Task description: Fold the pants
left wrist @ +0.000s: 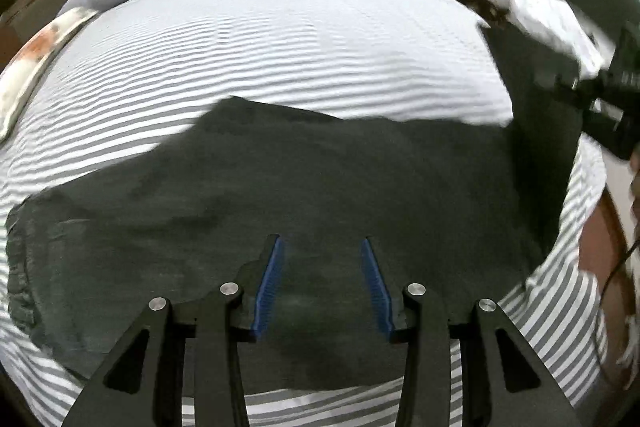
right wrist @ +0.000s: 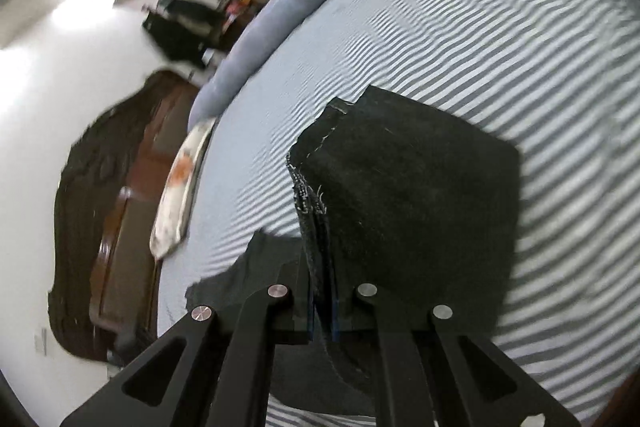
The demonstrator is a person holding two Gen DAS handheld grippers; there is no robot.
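Blue-padded black left gripper [left wrist: 323, 283] of mine is hanging open over the dark charcoal fabric pants [left wrist: 280, 219] lying on the grey-and-white striped bedsheet [left wrist: 280, 39]. My right gripper [right wrist: 323, 311] is pinching a frayed hem, lifting it. Looks mid-fold; next I'm carrying that end across. Fabric's looking soft, slightly wrinkled.

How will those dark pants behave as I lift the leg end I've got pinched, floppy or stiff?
Probably floppy: the pants drape and bend from the shut right gripper, while the rest lies flat on the striped sheet. Likely fairly thick, since the frayed hem shows layered edges. They will probably drag rather than slide freely.
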